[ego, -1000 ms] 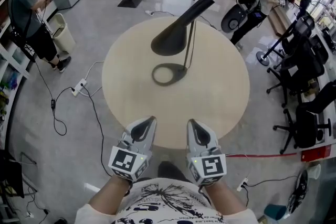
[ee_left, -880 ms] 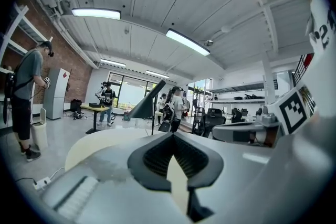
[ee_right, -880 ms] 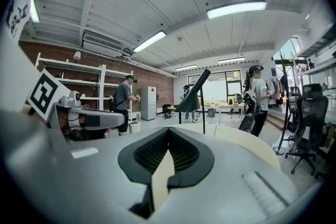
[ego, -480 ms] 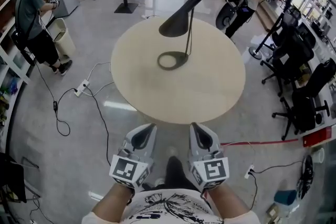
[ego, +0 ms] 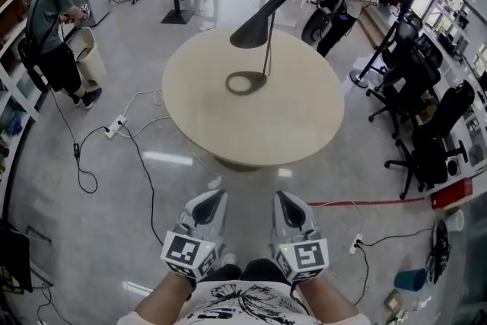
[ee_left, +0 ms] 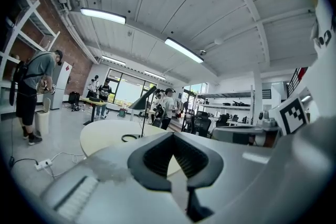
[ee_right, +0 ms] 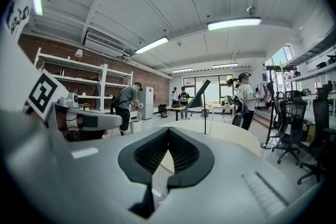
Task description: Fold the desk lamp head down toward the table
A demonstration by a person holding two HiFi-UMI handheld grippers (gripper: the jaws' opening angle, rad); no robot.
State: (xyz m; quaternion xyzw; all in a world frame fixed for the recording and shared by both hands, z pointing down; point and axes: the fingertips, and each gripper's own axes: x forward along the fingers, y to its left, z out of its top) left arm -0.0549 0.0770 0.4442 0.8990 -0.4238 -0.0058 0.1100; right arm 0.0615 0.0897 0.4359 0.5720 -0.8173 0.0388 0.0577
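The table point(ego: 266, 125) has receded, now well apart from the left tool point(ego: 215, 196) and right tool point(ego: 281, 197), both closed on nothing.

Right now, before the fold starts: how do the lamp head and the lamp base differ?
Pose: the lamp head tilts upward at the top of the stem, while the lamp base lies flat on the table.
Shape: the lamp head is a tapered cone, and the lamp base is an open ring with tabletop showing through it.
Shared: both are dark and joined by the same stem.
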